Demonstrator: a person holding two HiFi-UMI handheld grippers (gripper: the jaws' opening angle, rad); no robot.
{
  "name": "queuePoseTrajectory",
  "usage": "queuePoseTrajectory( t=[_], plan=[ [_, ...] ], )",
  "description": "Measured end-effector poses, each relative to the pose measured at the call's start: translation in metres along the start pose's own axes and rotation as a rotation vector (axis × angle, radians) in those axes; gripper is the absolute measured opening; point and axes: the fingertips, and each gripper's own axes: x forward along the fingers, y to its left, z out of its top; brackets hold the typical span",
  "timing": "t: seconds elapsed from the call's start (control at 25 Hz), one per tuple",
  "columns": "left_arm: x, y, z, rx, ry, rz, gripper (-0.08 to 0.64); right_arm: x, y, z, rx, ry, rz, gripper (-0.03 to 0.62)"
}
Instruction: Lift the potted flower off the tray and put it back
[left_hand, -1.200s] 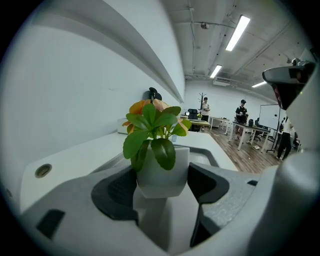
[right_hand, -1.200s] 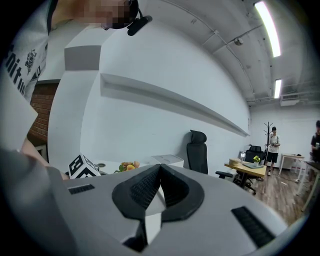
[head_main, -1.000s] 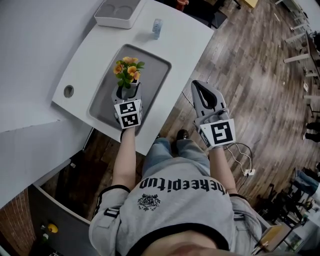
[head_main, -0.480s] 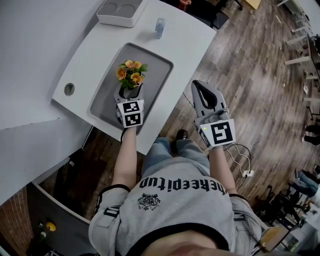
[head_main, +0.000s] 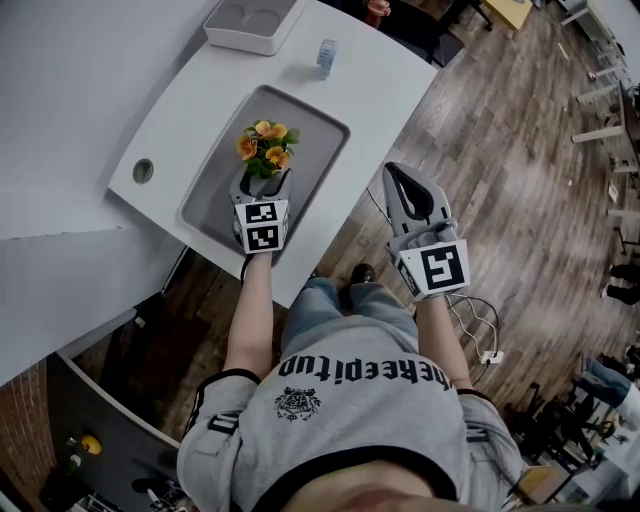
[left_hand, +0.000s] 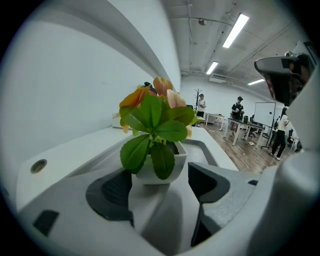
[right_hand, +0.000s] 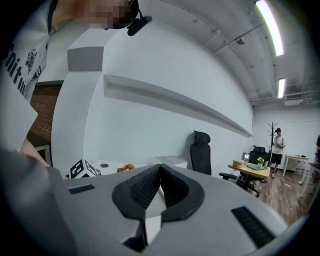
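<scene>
Left gripper view shows the left tool (left_hand: 162, 186) with jaws apart on either side of the small white pot of orange flowers and broad green leaves (left_hand: 155, 167). The pot stands on the grey rectangular tray (head_main: 312, 150) on the white tabletop (head_main: 200, 95). Closing could pinch the drooping leaves, or tip the pot if one pad lands first. The right tool (right_hand: 159, 175) is closed on nothing. The pot shows no label, and the grey sweatshirt (head_main: 350, 400) print is upside down and not fully legible.
</scene>
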Motion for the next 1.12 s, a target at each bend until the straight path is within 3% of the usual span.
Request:
queuePoseTrajectory(
  t=[0.52,1.12],
  plan=[
    [-0.060,-0.004,0.000,-0.068,-0.036,0.092,0.316,-0.007,0.021,0.018,0.007,-0.077,0.115,0.003],
    [-0.147,-0.026,0.039,-0.083,-0.179,0.220,0.061,-0.025,0.041,0.045,0.012,-0.162,0.247,0.003]
  ],
)
